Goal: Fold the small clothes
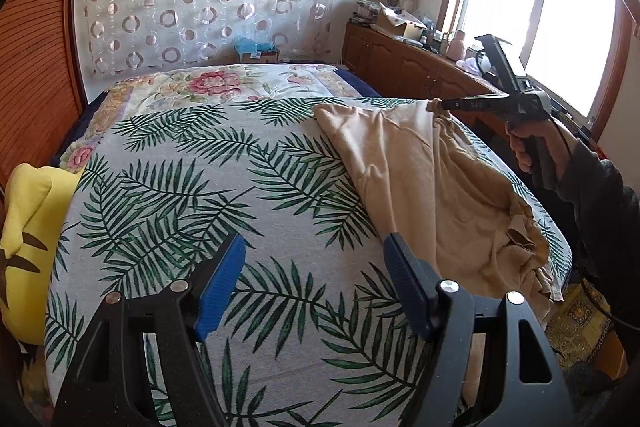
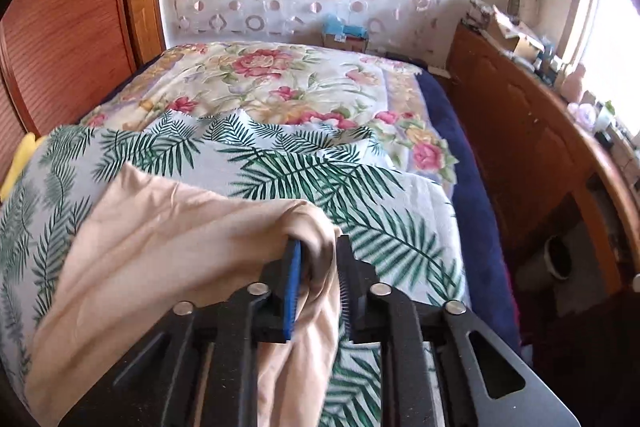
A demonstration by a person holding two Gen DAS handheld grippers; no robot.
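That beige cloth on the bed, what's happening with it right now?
A person holds a gripper in each hand, folding clothes on a bed covered by a palm-leaf sheet. The right gripper has a bunched corner of the beige garment between its fingers and lifts it off the bed, while the rest trails over the sheet. The left gripper hangs open above the sheet, holding nothing. A yellow cushion sits at the bed's left edge.

**Open cloth left of the garment**

Left of the beige garment [image 1: 432, 179] the palm-leaf cloth [image 1: 192, 187] lies bare, open to a gripper. Beyond the garment's right edge a wooden cabinet [image 1: 404, 67] walls the narrow gap; a yellow cushion [image 1: 28, 227] bounds the far left
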